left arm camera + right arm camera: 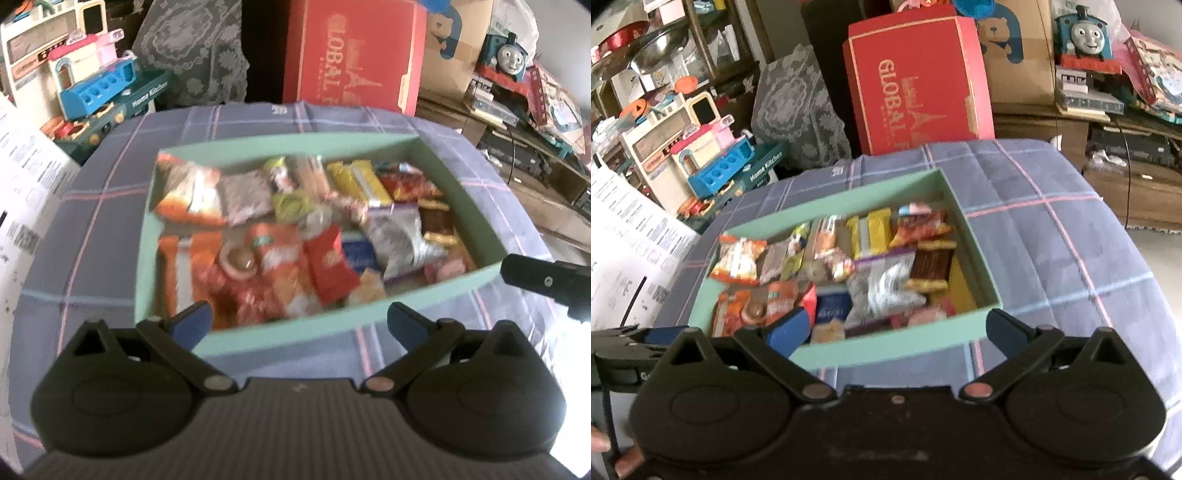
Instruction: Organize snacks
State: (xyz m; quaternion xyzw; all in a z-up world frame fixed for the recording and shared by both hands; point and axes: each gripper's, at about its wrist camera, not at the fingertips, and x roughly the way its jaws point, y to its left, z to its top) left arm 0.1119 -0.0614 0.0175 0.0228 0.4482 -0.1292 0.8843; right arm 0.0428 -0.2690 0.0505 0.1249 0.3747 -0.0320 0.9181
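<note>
Both grippers hung spread wide and empty over the near wall of the mint-green box (295,341): left gripper (299,321), right gripper (897,326). Snack packets (288,240) filled the box, which sat on a blue plaid cloth (1052,229); an orange bag (188,195) lay at its far-left corner.

1. A cluttered home room, likely storage or play space.
2. A toy kitchen set (701,155) and blue toy train (1084,35) sit among stacked cardboard boxes (1019,55).
3. A checked cloth (1052,229) covers the table.
</note>
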